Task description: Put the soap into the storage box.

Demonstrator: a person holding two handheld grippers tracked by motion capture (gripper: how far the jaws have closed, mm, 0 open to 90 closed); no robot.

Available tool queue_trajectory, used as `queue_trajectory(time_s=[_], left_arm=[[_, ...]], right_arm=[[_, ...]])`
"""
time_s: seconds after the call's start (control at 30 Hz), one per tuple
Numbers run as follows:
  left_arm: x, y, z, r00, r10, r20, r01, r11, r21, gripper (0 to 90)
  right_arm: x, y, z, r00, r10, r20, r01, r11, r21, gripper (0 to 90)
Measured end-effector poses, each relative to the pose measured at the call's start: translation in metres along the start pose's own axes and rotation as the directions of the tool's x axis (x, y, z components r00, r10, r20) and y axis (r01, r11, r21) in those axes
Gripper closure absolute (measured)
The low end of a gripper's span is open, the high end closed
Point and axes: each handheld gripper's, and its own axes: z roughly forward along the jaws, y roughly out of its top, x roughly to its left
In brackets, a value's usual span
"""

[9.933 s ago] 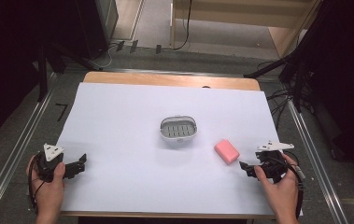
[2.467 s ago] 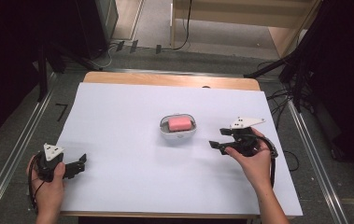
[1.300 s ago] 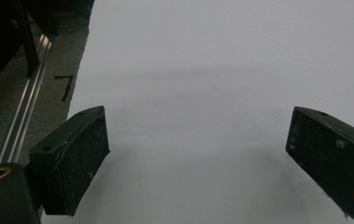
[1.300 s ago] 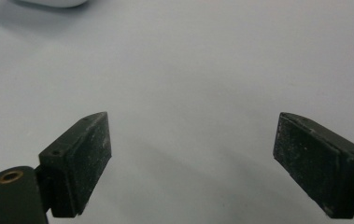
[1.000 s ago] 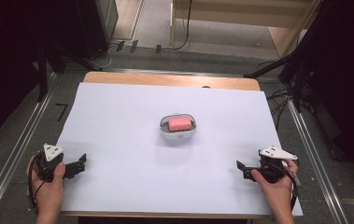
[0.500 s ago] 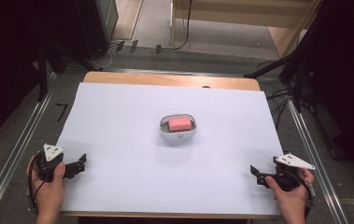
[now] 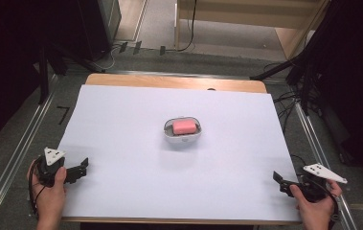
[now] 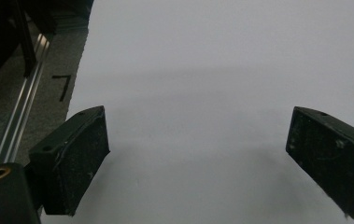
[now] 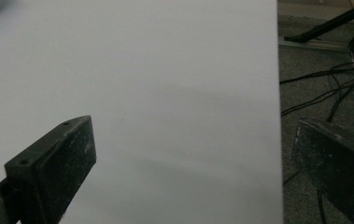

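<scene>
At the near left corner of the white table (image 7: 121,120), the left gripper (image 7: 79,168) rests low with its jaws wide apart and nothing between them, out of the way. Going right, the pink soap (image 7: 184,127) lies inside the little white dish (image 7: 183,138) in the middle of the table, so the job looks done. Over at the near right corner, the right gripper (image 7: 280,179) sits open and empty too, well apart from the dish.

Left tongs (image 7: 82,168) sit low at the near left corner, jaws wide apart, gripped by the left hand (image 7: 50,194). Right tongs (image 7: 279,182) sit at the near right corner, jaws spread, in the right hand (image 7: 315,211).
</scene>
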Motion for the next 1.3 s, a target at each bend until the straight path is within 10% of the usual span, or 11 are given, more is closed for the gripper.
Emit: queue_trajectory(time_s=[1.3], left_arm=[[-0.001,0.000,0.001,1.0000,0.005,-0.003,-0.005,1.0000,0.005,6.2]], right_arm=[[-0.005,-0.009,0.005,0.9984,0.005,0.057,-0.007,0.999,0.041,1.4]])
